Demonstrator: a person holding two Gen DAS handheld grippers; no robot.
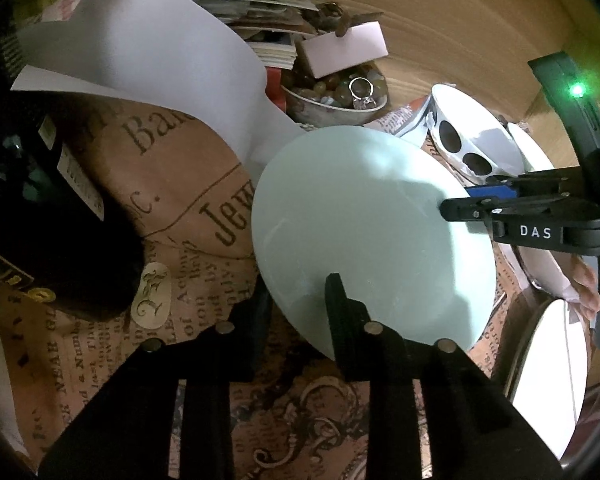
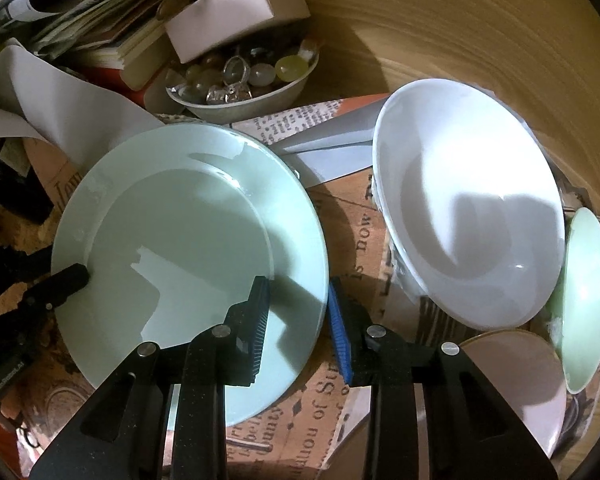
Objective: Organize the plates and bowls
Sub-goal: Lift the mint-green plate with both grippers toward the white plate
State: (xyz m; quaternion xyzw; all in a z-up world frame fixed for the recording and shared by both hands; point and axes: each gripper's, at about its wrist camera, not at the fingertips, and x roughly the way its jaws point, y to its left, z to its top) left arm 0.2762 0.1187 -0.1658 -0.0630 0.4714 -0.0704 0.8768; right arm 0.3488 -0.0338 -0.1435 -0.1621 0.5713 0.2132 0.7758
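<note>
A pale green plate (image 1: pixel 364 216) (image 2: pixel 188 240) is held off the table. My left gripper (image 1: pixel 296 300) is shut on its near rim, one finger above and one below. It shows at the left of the right wrist view (image 2: pixel 66 280). My right gripper (image 2: pixel 296 312) stands with its blue pads on either side of the plate's right rim, a gap showing on the outer side. It enters the left wrist view from the right (image 1: pixel 456 200). A large white bowl (image 2: pixel 468 208) with dark spots outside (image 1: pixel 476 140) sits to the right.
A small green bowl (image 2: pixel 588 300) and a pinkish plate (image 2: pixel 528 380) lie at the right. A bowl of stones and rings (image 2: pixel 240 84) (image 1: pixel 336 96), a white box (image 2: pixel 236 12), stacked papers and a curled white sheet (image 1: pixel 148 60) crowd the back. A printed cloth (image 1: pixel 180 208) covers the table.
</note>
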